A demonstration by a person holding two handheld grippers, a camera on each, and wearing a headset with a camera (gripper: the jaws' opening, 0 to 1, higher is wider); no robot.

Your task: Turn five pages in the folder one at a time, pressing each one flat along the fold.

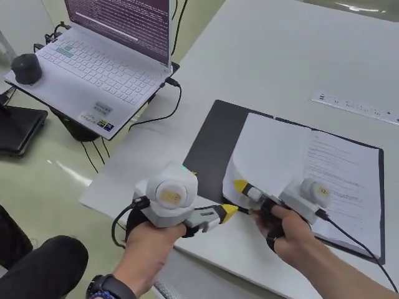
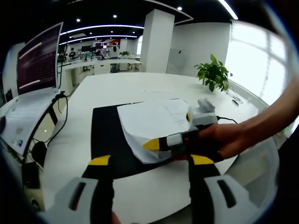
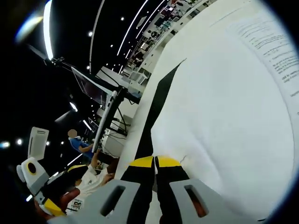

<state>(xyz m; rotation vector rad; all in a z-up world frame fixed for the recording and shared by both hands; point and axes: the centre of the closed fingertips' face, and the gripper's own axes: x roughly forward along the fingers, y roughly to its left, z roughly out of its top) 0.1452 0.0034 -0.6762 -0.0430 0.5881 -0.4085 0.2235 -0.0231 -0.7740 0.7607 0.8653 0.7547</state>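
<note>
Jaws pressed together on the free near corner of the lifted page [image 1: 274, 152], the right gripper [image 3: 154, 162] is nearer the fold of the folder [image 1: 209, 140] open on the table [image 1: 280, 50], which runs 12 to 6 at its 3 o'clock, while the left gripper [image 1: 225, 212] hovers spread at the folder's 7 o'clock

The folder [image 1: 209, 140] is recorded black, unpatterned; the page [image 1: 274, 156] white, covered with fine dark print; left gripper [image 1: 229, 212] and right gripper [image 1: 242, 185] pale grey, tipped yellow; laptop [image 1: 93, 68], eleven o'clock, white, screen purple; table [image 1: 280, 50] white.
</note>
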